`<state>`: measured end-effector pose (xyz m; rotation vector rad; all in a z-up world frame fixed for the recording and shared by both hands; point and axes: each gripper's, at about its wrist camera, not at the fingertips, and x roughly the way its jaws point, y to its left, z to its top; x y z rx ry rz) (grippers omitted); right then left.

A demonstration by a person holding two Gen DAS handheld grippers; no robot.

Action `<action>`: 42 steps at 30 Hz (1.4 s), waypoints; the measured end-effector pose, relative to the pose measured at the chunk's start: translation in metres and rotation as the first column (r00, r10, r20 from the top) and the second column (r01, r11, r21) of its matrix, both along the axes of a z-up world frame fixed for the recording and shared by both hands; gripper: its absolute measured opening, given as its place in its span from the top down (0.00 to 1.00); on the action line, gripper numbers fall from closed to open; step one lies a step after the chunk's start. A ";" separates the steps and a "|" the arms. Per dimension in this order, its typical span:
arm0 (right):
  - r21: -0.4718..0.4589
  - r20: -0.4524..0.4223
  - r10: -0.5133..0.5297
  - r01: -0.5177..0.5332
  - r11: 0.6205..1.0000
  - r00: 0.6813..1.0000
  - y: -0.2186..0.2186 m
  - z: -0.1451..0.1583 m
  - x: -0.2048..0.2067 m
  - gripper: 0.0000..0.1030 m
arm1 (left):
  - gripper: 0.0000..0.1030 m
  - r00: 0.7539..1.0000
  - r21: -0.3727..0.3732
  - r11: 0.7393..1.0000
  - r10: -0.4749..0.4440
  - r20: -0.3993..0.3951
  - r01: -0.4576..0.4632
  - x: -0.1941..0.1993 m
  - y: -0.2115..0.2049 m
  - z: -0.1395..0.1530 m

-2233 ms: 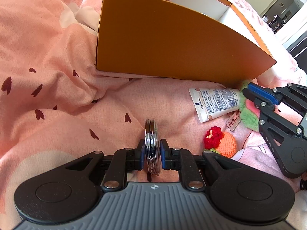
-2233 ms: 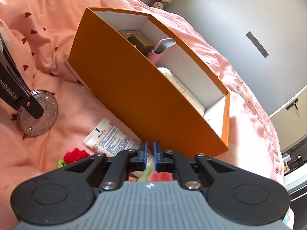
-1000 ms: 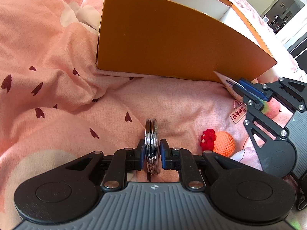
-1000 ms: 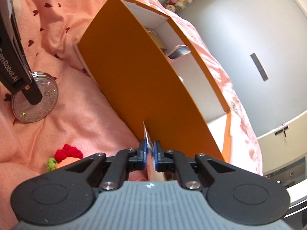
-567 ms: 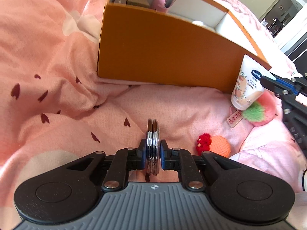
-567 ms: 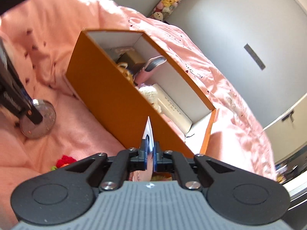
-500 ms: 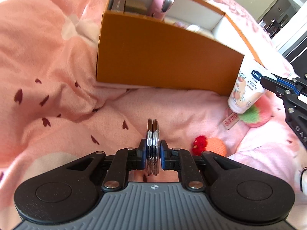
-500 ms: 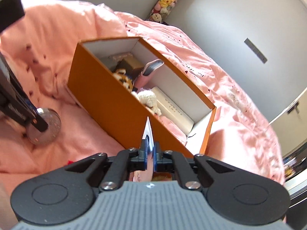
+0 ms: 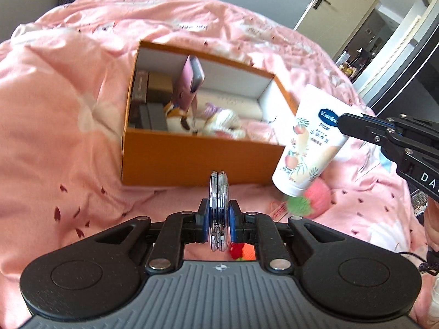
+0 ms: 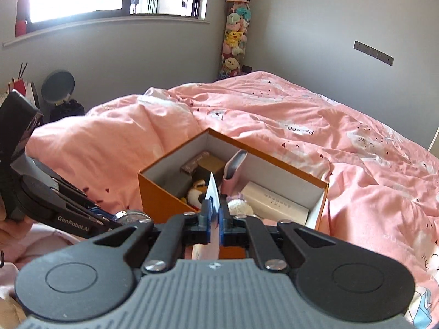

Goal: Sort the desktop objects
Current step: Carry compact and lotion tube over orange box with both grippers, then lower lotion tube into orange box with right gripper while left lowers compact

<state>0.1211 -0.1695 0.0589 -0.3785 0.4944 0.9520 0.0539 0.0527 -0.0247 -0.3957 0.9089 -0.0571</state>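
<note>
My left gripper [image 9: 218,223] is shut on a round silver compact mirror [image 9: 219,192], held on edge above the pink bedspread in front of the orange box [image 9: 192,161]. My right gripper [image 10: 214,220] is shut on the flat end of a white Vaseline tube [image 9: 310,142], which hangs beside the box's right front corner; in the right wrist view the tube [image 10: 212,192] shows edge-on. The open box [image 10: 153,189] holds a pink phone-like device [image 9: 189,82], small boxes, plush toys and a white carton [image 10: 274,200]. The left gripper also shows in the right wrist view [image 10: 109,220].
A pink strawberry plush [image 9: 315,201] lies on the bed under the tube. A red and orange crochet toy [image 9: 242,252] lies below my left gripper. The pink duvet [image 9: 55,137] is rumpled around the box. Grey walls, a window and a plush column [image 10: 233,33] stand behind.
Both grippers have risen well above the bed with their objects. The tube came up off the bedspread and now hangs near the box's right front corner. The box interior is now visible.
</note>
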 end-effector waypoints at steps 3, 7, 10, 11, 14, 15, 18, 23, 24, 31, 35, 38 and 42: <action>0.033 0.023 -0.019 0.018 0.999 1.000 0.002 0.014 0.006 0.94 | 0.85 0.999 0.005 1.000 -0.008 0.037 0.008 0.008 0.003 0.017; 0.060 0.027 -0.059 0.057 0.997 0.998 0.010 0.022 0.024 0.94 | 0.85 0.998 0.013 1.000 0.000 0.057 -0.001 0.024 0.011 0.030; 0.086 -0.006 -0.090 0.090 0.992 0.996 0.018 0.023 0.046 0.94 | 0.85 0.998 0.012 1.000 0.021 0.058 -0.022 0.038 0.020 0.034; 0.092 -0.021 -0.097 0.099 0.991 0.995 0.021 0.022 0.053 0.94 | 0.85 0.998 0.007 1.000 0.030 0.057 -0.031 0.043 0.023 0.034; 0.109 -0.086 -0.129 0.138 0.984 0.988 0.033 0.012 0.079 0.94 | 0.85 0.997 -0.005 0.998 0.068 0.043 -0.068 0.058 0.035 0.031; 0.113 -0.102 -0.144 0.156 0.981 0.984 0.037 0.008 0.088 0.94 | 0.85 0.996 -0.008 0.997 0.077 0.039 -0.076 0.063 0.038 0.030; 0.126 -0.161 -0.186 0.207 0.970 0.969 0.050 -0.007 0.113 0.94 | 0.85 0.996 -0.030 0.996 0.089 0.026 -0.088 0.074 0.047 0.026; 0.128 -0.205 -0.249 0.278 0.952 0.947 0.076 -0.030 0.151 0.94 | 0.85 0.996 -0.026 0.996 0.091 0.012 -0.091 0.091 0.055 0.023; 0.123 -0.215 -0.259 0.289 0.949 0.942 0.083 -0.037 0.158 0.94 | 0.85 0.996 -0.024 0.996 0.091 0.009 -0.091 0.094 0.056 0.022; 0.108 -0.262 -0.296 0.333 0.937 0.919 0.118 -0.070 0.183 0.94 | 0.85 0.997 -0.006 0.997 0.079 -0.021 -0.080 0.114 0.065 0.012; 0.125 -0.308 -0.291 0.342 0.931 0.906 0.130 -0.084 0.188 0.94 | 0.85 0.997 -0.008 0.997 0.070 -0.032 -0.070 0.123 0.068 0.006; 0.141 -0.314 -0.283 0.339 0.930 0.906 0.135 -0.087 0.187 0.94 | 0.85 0.997 -0.011 0.998 0.065 -0.037 -0.066 0.127 0.072 0.003; 0.165 -0.346 -0.259 0.330 0.929 0.902 0.138 -0.091 0.185 0.93 | 0.85 0.997 -0.012 0.998 0.066 -0.041 -0.067 0.132 0.076 0.000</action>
